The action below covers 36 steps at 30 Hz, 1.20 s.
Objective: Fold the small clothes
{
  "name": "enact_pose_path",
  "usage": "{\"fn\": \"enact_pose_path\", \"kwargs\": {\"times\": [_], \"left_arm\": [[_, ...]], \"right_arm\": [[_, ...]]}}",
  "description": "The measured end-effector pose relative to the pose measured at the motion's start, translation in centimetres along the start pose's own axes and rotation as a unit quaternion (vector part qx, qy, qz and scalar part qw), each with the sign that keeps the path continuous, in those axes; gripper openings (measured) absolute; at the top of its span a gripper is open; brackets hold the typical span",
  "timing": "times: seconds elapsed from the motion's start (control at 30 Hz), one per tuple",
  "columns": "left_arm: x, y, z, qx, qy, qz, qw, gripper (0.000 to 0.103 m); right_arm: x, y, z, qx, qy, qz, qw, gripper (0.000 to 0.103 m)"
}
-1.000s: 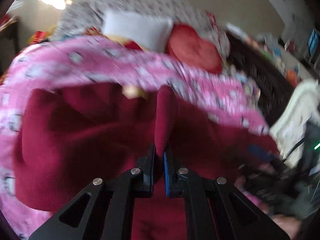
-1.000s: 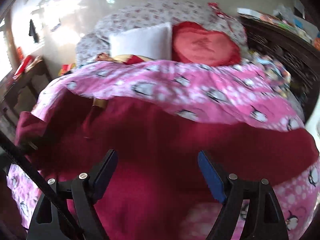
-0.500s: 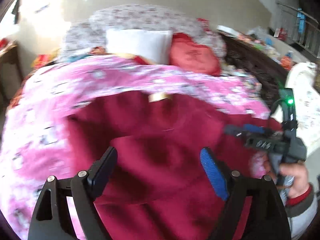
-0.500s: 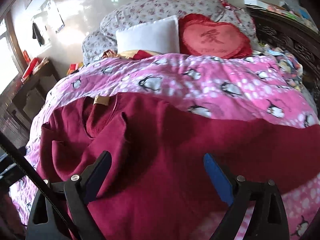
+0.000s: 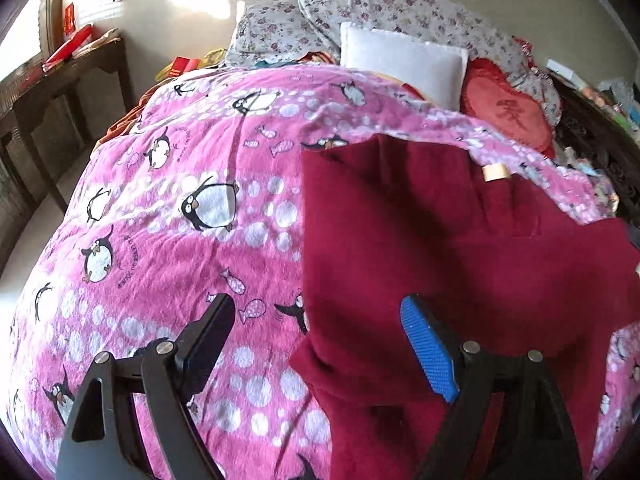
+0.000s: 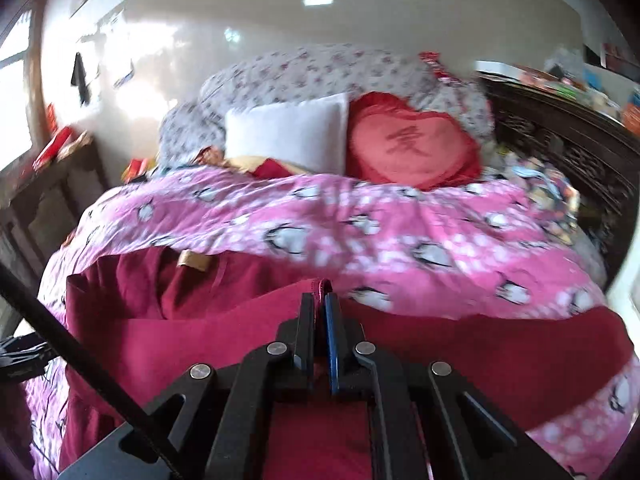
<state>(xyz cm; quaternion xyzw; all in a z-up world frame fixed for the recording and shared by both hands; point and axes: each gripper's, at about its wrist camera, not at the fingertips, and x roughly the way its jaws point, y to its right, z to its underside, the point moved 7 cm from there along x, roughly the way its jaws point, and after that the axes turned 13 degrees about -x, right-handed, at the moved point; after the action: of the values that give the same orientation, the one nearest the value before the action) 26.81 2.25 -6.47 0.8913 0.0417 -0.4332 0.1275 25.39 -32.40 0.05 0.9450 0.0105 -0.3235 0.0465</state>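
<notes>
- The dark red sweater (image 5: 460, 264) is lying spread on the pink penguin blanket (image 5: 192, 208), filling the 3 to 6 o'clock part of the left wrist view, its tan neck label (image 5: 496, 172) sitting at 2 o'clock.
- The right gripper (image 6: 321, 300), wide apart a moment ago, is now pinching together on a raised ridge of sweater fabric (image 6: 323, 285) at the middle of its view.
- The left gripper (image 5: 316, 332), clamped on a fold a second ago, is now standing wide apart with nothing between its pads, hovering over the sweater's left edge at 6 o'clock.
- Judged from this, the hold is passing from left to right, so the right side looks set to be folded over next.
- Count: one sweater, one blanket, two grippers, one white pillow (image 6: 288, 136) at 12 o'clock, one red heart cushion (image 6: 412, 144) at 1 o'clock.
</notes>
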Motion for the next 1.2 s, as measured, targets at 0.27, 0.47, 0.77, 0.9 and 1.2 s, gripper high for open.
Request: {"fn": "enact_pose_path", "kwargs": {"times": [0.27, 0.47, 0.77, 0.9, 1.2], "left_arm": [[1.7, -0.6, 0.4, 0.0, -0.008, -0.028, 0.9996, 0.084], [0.6, -0.3, -2.5, 0.011, 0.035, -0.042, 0.9985, 0.084], [4.5, -0.6, -4.4, 0.01, 0.003, -0.053, 0.9985, 0.084], [5.2, -1.4, -4.5, -0.009, -0.005, -0.043, 0.999, 0.084], [5.2, -2.8, -5.1, -0.043, 0.011, -0.062, 0.9971, 0.084]], "right_arm": [[2.4, 1.9, 5.5, 0.013, -0.1, 0.017, 0.995, 0.051], [1.4, -2.9, 0.0, -0.04, -0.021, -0.06, 0.997, 0.063], [9.6, -16.6, -0.2, -0.283, -0.044, -0.141, 0.948, 0.057], [10.4, -18.0, 1.3, -0.332, -0.056, -0.141, 0.931, 0.006], [10.5, -17.1, -2.8, -0.256, -0.017, -0.1, 0.961, 0.004]]}}
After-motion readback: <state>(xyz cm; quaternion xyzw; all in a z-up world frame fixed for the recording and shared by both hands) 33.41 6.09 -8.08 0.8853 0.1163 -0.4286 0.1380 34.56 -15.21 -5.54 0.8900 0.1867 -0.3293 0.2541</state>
